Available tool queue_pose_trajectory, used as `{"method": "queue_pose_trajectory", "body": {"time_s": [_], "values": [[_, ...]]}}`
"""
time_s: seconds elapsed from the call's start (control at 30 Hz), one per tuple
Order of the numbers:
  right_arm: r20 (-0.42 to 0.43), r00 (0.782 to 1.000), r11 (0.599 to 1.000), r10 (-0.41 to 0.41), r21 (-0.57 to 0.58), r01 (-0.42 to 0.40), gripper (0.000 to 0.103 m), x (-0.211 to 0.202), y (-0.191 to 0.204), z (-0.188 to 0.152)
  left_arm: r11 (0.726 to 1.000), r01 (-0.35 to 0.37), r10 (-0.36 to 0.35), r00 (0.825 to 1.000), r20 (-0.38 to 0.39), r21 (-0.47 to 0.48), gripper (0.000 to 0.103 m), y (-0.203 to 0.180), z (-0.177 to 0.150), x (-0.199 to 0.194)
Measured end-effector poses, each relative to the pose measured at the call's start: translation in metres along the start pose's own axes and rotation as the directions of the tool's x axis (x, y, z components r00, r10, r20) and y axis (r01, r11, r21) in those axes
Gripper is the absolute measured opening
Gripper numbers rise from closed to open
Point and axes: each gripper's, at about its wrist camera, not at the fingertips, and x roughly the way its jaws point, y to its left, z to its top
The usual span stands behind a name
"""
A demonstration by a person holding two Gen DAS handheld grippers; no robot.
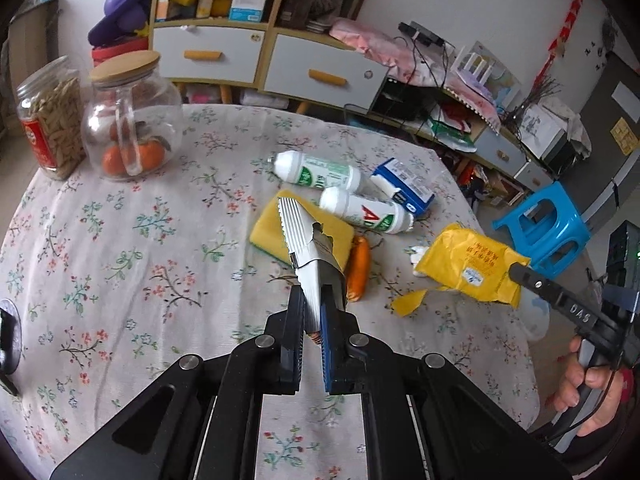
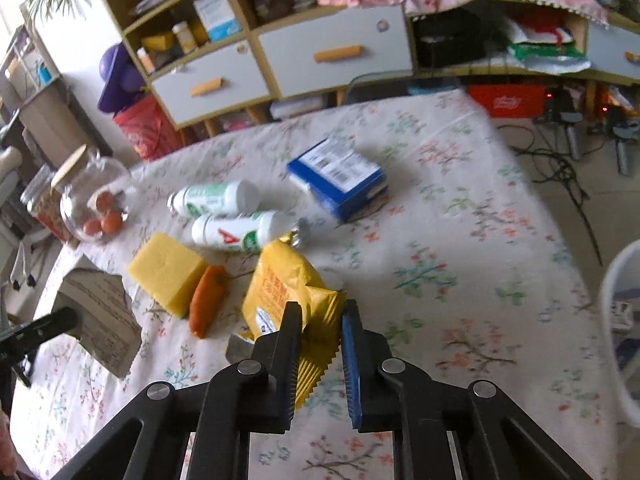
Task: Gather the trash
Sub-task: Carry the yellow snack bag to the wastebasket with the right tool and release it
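Both jaws are clamped: the left hand-held gripper (image 1: 313,320) and right hand-held gripper (image 2: 320,332) are angled downward.

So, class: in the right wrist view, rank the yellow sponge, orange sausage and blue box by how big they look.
1. Blue box and yellow sponge: too alike to separate.
2. Orange sausage, clearly smallest.

Two white bottles (image 1: 316,170) (image 1: 366,212), two jars (image 1: 134,120) (image 1: 50,120), two wrappers (image 1: 310,248) (image 1: 472,266), one sponge (image 1: 272,226), one carrot (image 1: 358,270), one blue box (image 1: 404,186).
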Motion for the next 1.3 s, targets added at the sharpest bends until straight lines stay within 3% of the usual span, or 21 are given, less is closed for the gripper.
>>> {"method": "queue_pose_trajectory", "body": {"time_s": [0.27, 0.6, 0.9, 1.3], "values": [[0.065, 0.998, 0.998, -0.020, 0.066, 0.016, 0.016, -0.043, -0.038, 0.001, 0.999, 0.031, -0.031, 1.000, -0.004, 0.042, 0.007, -0.034, -0.001, 0.009], [0.117, 0.985, 0.981, -0.131, 0.157, 0.111, 0.016, -0.087, -0.096, -0.006, 0.987, 0.092, -0.089, 0.996, -0.024, 0.134, 0.007, -0.100, -0.004, 0.025], [0.137, 0.950, 0.932, -0.280, 0.276, 0.235, 0.016, -0.132, -0.167, -0.021, 0.956, 0.158, -0.147, 0.987, -0.064, 0.248, 0.007, -0.175, -0.009, 0.040], [0.100, 0.936, 0.867, -0.338, 0.419, 0.269, 0.017, -0.168, -0.234, -0.044, 0.918, 0.258, -0.225, 0.964, -0.138, 0.303, 0.007, -0.261, -0.023, 0.075]]}}
